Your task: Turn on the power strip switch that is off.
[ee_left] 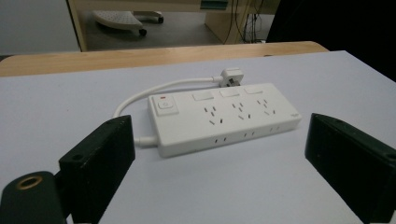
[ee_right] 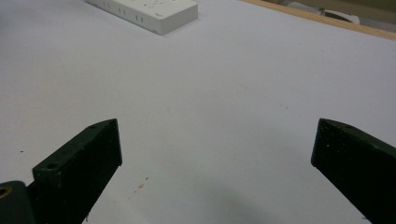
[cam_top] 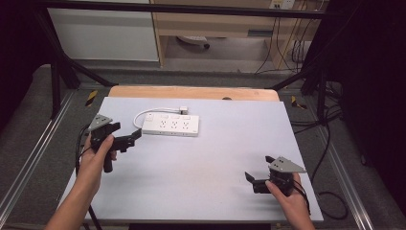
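**A:** So we've got a white power strip (cam_top: 171,125) lying flat on the bench (cam_top: 215,158), far-left of the middle. It has three socket groups in a row with a rocker switch above each, plus a bigger button with a small red light at its left end. Its white cord (cam_top: 143,115) loops out of that left end, runs along the far side, and ends in a plug (cam_top: 183,109) resting on the bench just behind the strip.

**B:** Yep, we see the same from the left gripper view: strip (ee_left: 224,116) dead ahead, plug (ee_left: 232,76) behind it. The left gripper (cam_top: 135,136) sits just beside the strip's left end, not touching as far as we can tell. Its fingers (ee_left: 100,163) are spread wide with nothing between them.

**A:** And the left hand (cam_top: 98,155) is wrapped around the handle, with a grey three-cornered plate on top.

**B:** The right gripper (cam_top: 258,173) is way off at the near right, well apart from the strip, pointing left over bare bench. In the right gripper view we just catch the strip's end (ee_right: 154,11) at the far left. Those fingers (ee_right: 84,168) are wide apart too, holding nothing.

**A:** The right hand (cam_top: 287,194) holds it low by the near edge. A strip of wood (cam_top: 191,92) shows along the bench's far edge.
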A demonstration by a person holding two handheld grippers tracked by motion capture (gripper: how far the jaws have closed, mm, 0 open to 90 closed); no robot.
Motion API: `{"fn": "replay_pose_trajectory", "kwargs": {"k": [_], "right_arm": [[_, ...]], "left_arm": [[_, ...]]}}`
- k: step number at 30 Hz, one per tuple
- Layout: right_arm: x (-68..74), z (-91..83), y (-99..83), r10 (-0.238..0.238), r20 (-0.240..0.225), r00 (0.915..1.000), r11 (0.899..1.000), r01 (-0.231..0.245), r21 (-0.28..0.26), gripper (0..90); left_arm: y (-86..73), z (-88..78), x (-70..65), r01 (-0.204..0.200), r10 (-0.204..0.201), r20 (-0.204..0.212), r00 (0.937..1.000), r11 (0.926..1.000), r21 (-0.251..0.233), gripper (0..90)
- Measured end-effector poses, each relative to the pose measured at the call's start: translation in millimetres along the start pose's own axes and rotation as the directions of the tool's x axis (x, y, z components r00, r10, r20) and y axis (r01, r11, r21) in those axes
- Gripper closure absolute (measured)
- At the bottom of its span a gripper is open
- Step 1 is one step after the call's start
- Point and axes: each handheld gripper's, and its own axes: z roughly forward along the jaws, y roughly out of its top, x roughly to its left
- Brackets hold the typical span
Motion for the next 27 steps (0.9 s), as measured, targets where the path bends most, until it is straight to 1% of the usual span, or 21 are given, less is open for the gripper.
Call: {"fn": "replay_pose_trajectory", "kwargs": {"k": [5,9,12,17,20,27], "right_arm": [[0.4,0.0,0.0,0.001,0.000,1.0000,1.000,-0.001,0.000,2.2],[0.6,-0.1,0.0,0.000,0.000,1.0000,1.000,0.000,0.000,2.2],[0.6,-0.3,-0.1,0.001,0.000,1.0000,1.000,-0.001,0.001,2.2],[0.1,-0.4,-0.1,0.000,0.002,1.0000,1.000,0.000,0.001,2.2],[0.3,0.0,-0.2,0.002,0.001,1.0000,1.000,-0.002,0.002,2.2],[0.0,0.8,-0.4,-0.001,0.001,1.0000,1.000,0.001,0.007,2.2]], "left_arm": [[-9.3,-12.1,2.5,0.011,-0.011,0.001,0.9999,0.9999,-0.013,9.0],[-15.8,-19.0,0.1,-0.002,0.002,0.002,1.0000,0.9998,-0.019,9.0],[-21.1,-23.7,-1.9,0.003,-0.003,0.009,1.0000,0.9997,-0.023,9.0],[-32.4,-33.1,-6.9,-0.011,0.011,0.012,0.9999,0.9997,-0.021,8.9],[-38.1,-38.9,-10.1,-0.034,0.035,0.009,0.9994,0.9992,-0.019,8.9],[-56.1,-48.3,-16.9,-0.050,0.051,0.026,0.9984,0.9986,-0.016,8.7]]}}
